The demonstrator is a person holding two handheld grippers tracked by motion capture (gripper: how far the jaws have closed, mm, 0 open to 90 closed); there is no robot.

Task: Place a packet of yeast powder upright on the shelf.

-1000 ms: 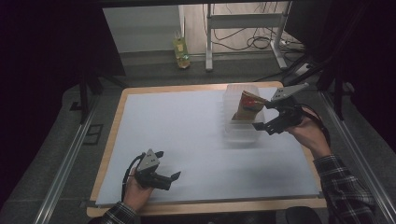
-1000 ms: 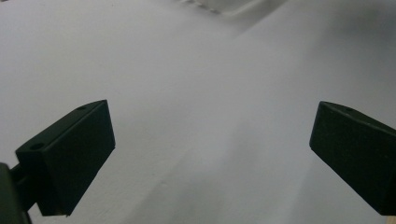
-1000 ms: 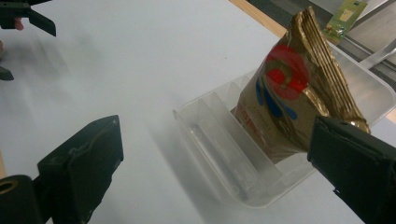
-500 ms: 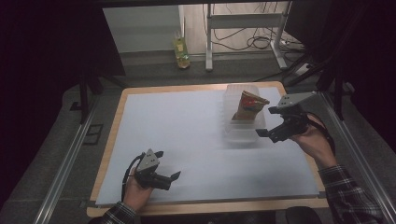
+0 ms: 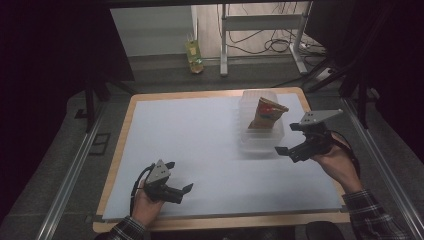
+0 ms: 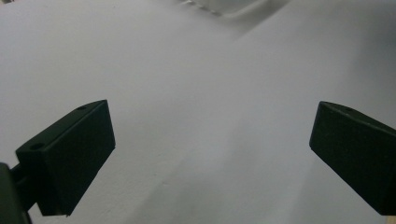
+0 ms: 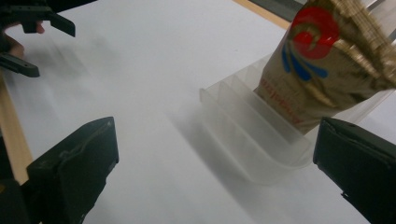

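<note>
So the biggest thing here is the table (image 5: 150,130), a wooden top with a pale sheet over most of it. Toward the far right sits a clear plastic rack (image 5: 260,134) with slots in it, and a gold snack bag (image 5: 267,112) with a red and blue logo stands upright in one of the far slots, leaning a bit. The right gripper (image 5: 296,145) hangs just beside the rack's near right corner, jaws spread wide with nothing between them, apart from the bag. The left gripper (image 5: 181,181) is way over at the near left edge, well apart from everything, jaws also wide and holding nothing, just hovering over bare sheet. My read: the bag looks placed in the rack and the right hand is at the let-go or about-to-grab point, can't tell which. If there's a next move, it probably needs that gripper lined up on the bag's top before closing.
</note>
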